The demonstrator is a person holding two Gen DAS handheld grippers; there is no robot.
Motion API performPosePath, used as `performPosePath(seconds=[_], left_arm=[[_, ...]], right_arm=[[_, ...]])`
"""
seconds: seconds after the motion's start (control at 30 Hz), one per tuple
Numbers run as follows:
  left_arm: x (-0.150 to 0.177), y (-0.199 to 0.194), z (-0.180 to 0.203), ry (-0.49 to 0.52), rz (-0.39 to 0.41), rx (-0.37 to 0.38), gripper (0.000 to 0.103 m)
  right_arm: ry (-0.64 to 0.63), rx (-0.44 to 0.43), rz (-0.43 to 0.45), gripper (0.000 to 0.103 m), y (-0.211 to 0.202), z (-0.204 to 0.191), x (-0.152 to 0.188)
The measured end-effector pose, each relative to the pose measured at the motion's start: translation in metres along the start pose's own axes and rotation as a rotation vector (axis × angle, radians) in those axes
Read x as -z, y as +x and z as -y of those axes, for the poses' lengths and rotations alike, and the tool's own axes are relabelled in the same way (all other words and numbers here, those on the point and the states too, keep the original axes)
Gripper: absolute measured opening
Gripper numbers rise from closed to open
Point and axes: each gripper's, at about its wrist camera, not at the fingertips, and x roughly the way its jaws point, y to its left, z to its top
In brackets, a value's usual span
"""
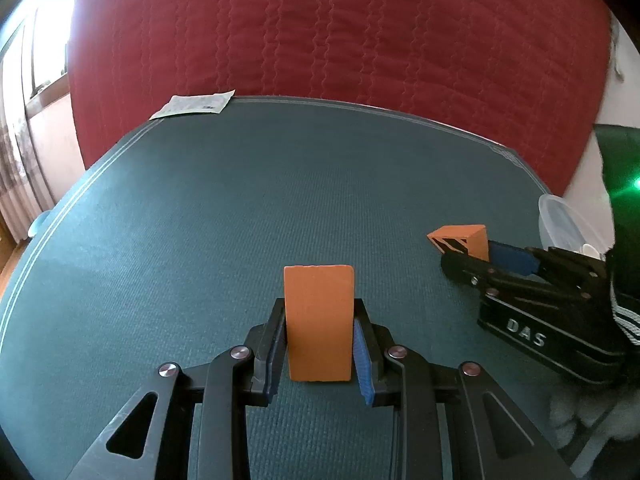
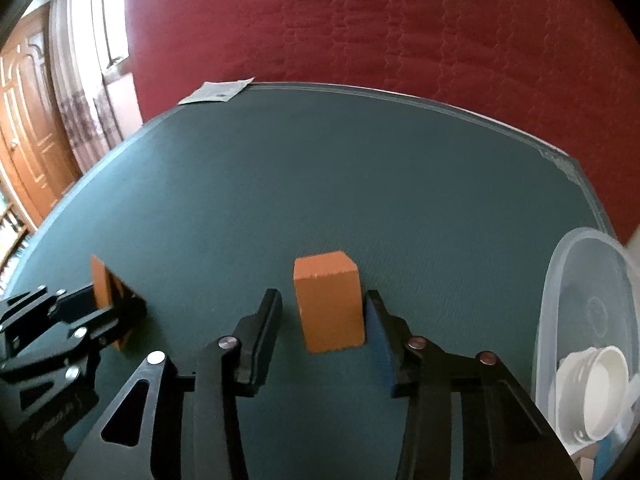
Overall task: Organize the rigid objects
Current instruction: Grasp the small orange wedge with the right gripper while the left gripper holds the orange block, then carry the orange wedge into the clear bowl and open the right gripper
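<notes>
Two orange blocks stand on the dark green table mat. My left gripper is shut on one upright orange block, its blue pads pressed on both sides. That block shows in the right wrist view at the left, held by the left gripper. My right gripper is open around the second orange block; the right finger is close to it, the left finger stands apart. In the left wrist view that block sits at the tips of the right gripper.
A clear plastic container stands at the right table edge with white round lids inside; it also shows in the left wrist view. A paper sheet lies at the far left corner. A red quilted surface rises behind the table.
</notes>
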Motion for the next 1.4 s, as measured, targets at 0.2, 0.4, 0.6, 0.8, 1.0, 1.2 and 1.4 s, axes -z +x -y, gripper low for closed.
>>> performPosePath(seconds=[0.2,0.4,0.6,0.8,1.0,1.2,1.4], left_arm=[[-0.001,-0.001,-0.001,-0.005,0.004,0.006,0.031],[0.002,-0.002,-0.001,0.003,0.012,0.012,0.031],[0.002,-0.004,0.0,0.016,0.017,0.017,0.031],[0.004,-0.006,0.0,0.024,0.022,0.019,0.031],[0.004,-0.006,0.0,0.031,0.023,0.021,0.031],[0.004,-0.006,0.001,0.033,0.023,0.023,0.031],[0.004,-0.006,0.002,0.032,0.025,0.021,0.031]], right_arm=[[0.029,0.045,0.007,0.033,-0.005,0.002,0.004],[0.107,0.034,0.064,0.033,-0.029,0.014,0.017],[0.197,0.031,0.125,0.033,-0.063,0.034,0.032],[0.285,0.093,0.194,0.033,-0.094,0.061,0.043],[0.37,0.151,0.228,0.033,-0.116,0.092,0.06],[0.407,0.208,0.244,0.033,-0.126,0.111,0.071],[0.411,0.256,0.251,0.033,-0.129,0.12,0.077]])
